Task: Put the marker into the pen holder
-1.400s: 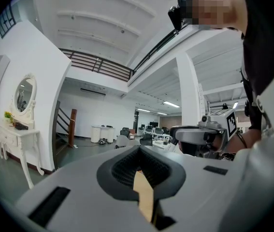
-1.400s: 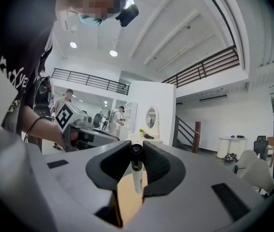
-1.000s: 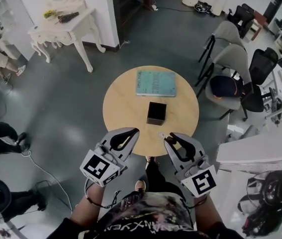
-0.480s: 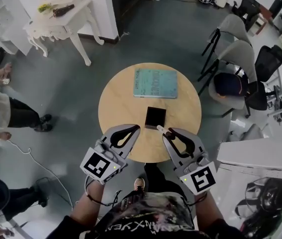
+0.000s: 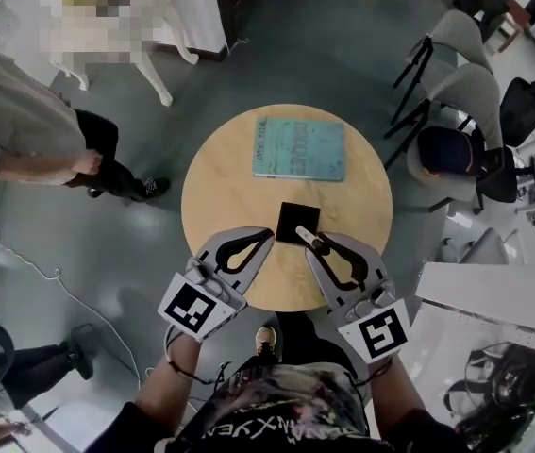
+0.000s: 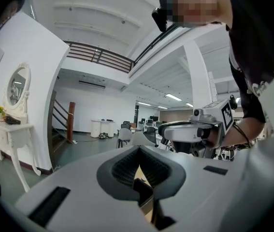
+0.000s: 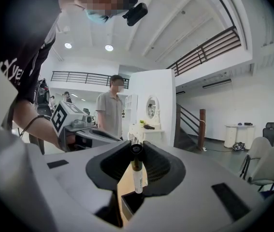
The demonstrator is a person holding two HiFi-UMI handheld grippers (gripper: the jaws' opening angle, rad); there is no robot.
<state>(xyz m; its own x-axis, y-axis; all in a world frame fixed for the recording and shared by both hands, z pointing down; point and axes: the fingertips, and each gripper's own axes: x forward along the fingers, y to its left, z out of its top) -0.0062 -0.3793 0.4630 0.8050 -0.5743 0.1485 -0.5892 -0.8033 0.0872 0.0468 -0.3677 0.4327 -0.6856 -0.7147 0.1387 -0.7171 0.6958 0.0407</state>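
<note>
A black square pen holder (image 5: pixel 297 223) stands on the round wooden table (image 5: pixel 225 192), near its front edge. My right gripper (image 5: pixel 305 238) is shut on a white marker (image 5: pixel 307 240) with a dark cap, its tip just right of the holder. In the right gripper view the marker (image 7: pixel 137 173) stands upright between the jaws, with the pen holder (image 7: pixel 131 203) right below it. My left gripper (image 5: pixel 265 238) is shut with nothing in it, just left of the holder. Through its jaws the pen holder (image 6: pixel 143 190) shows.
A teal book (image 5: pixel 300 149) lies on the far half of the table. A person (image 5: pixel 31 135) stands on the floor to the left. Grey chairs (image 5: pixel 456 83) stand at the right, and a white console table is at the back left.
Both grippers have moved forward over the table's front edge and now flank the pen holder. A person has walked into view at the left.
</note>
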